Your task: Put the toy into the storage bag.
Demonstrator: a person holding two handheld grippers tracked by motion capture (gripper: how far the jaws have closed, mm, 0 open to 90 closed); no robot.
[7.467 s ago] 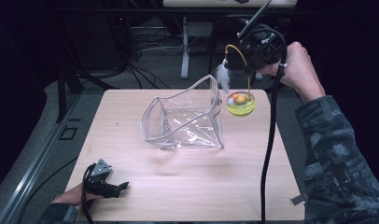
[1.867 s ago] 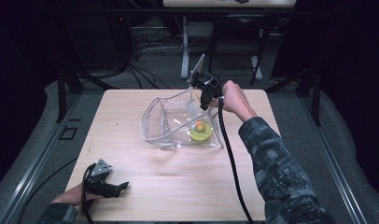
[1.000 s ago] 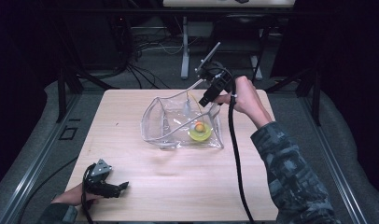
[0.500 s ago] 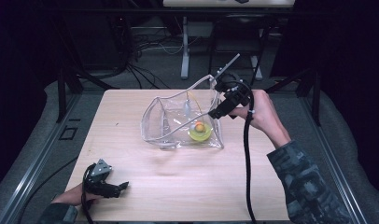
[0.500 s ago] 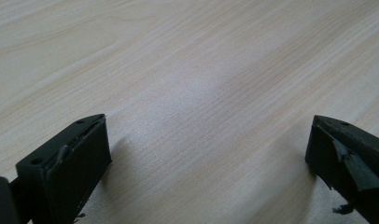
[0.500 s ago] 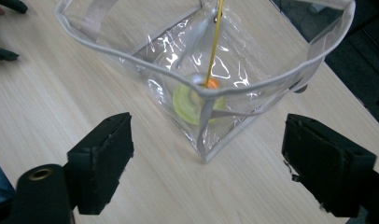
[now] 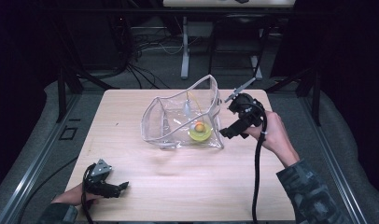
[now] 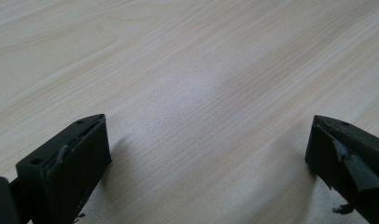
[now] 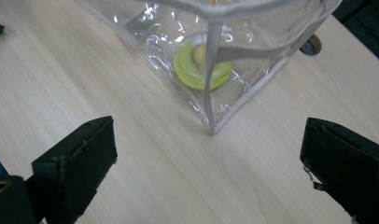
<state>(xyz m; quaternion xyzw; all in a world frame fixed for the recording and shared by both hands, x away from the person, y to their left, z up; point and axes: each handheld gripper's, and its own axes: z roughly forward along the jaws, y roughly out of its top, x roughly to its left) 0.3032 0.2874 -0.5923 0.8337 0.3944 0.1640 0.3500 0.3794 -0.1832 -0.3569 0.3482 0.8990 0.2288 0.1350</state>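
A clear plastic bag (image 7: 183, 119) stands open at the middle of the pale wood counter (image 7: 178, 182), a yellow-green disc (image 7: 200, 133) with an orange centre lying inside. The right gripper (image 7: 227, 133), jaws spread wide and empty, sits just beside the bag's right corner; its own view adds the bag's grey seam (image 9: 211, 74) crossing the disc (image 9: 201, 63). The left gripper (image 7: 117, 186), also wide open, rests well apart near the counter's front-left edge, over bare grain
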